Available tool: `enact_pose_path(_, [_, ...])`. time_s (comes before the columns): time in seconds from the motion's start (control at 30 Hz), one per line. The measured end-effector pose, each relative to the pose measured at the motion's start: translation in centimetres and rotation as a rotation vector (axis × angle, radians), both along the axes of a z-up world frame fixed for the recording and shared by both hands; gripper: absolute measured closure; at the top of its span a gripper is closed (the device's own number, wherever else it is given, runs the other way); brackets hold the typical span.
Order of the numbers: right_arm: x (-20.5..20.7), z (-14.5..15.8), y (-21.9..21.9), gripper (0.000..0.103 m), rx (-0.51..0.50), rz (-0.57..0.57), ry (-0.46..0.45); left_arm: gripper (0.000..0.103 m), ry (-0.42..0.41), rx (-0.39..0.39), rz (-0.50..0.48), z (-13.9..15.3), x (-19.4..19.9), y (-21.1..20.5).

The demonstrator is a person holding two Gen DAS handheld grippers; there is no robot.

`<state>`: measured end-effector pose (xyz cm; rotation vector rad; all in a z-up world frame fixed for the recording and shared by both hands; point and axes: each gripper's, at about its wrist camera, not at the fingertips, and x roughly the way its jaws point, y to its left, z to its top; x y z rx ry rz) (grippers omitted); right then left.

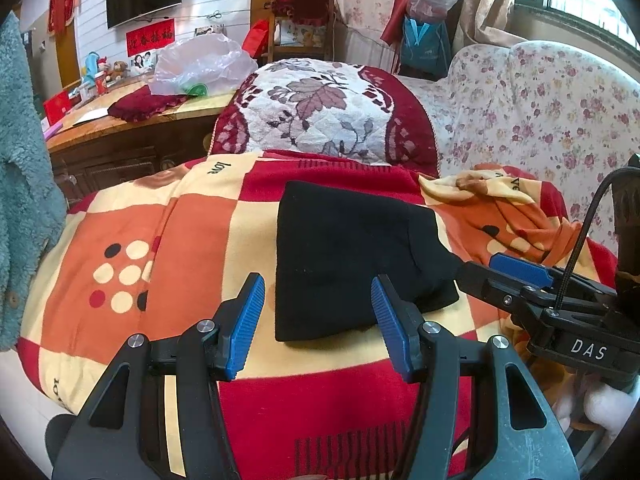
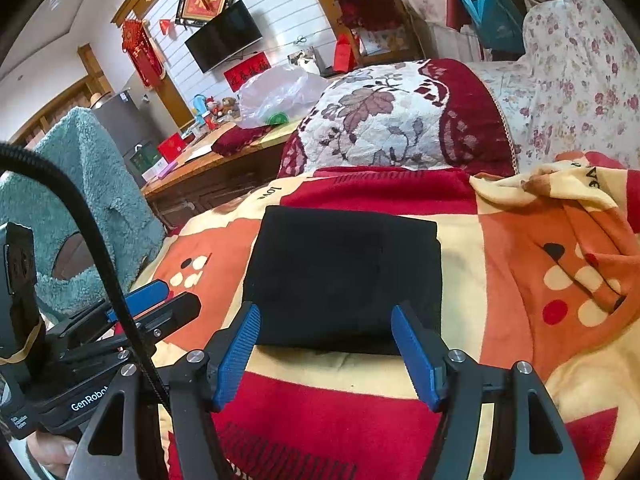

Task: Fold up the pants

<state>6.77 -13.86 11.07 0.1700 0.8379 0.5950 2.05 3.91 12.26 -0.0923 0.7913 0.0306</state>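
- The black pants point(image 2: 344, 280) lie folded into a compact rectangle on a checked red, orange and cream blanket point(image 2: 500, 240), in the middle of the scene.
- The left gripper point(image 1: 318, 320) hovers at the near left corner of the pants, its blue pads point(image 1: 248, 320) spread apart and clear of the cloth, nothing between them.
- The right gripper point(image 2: 338, 354) sits at the near edge of the pants, jaws released, grasping nothing.
- Beyond the blanket stands a floral cushion point(image 2: 384, 116); a plastic bag point(image 1: 200, 66) rests on a wooden table point(image 1: 120, 128) far left.
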Motion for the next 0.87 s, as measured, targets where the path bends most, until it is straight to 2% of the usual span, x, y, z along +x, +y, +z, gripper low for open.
enact_pose_path(0.5, [-0.3,-0.5,0.3,0.036,0.001,0.002,0.008,0.048,-0.003,-0.004,0.001,0.0,0.1,0.2])
enact_pose_path(0.87, [-1.0,-0.7,0.2,0.036,0.000,-0.003,0.013,0.048,-0.063,0.004,0.005,0.7,-0.7,-0.4])
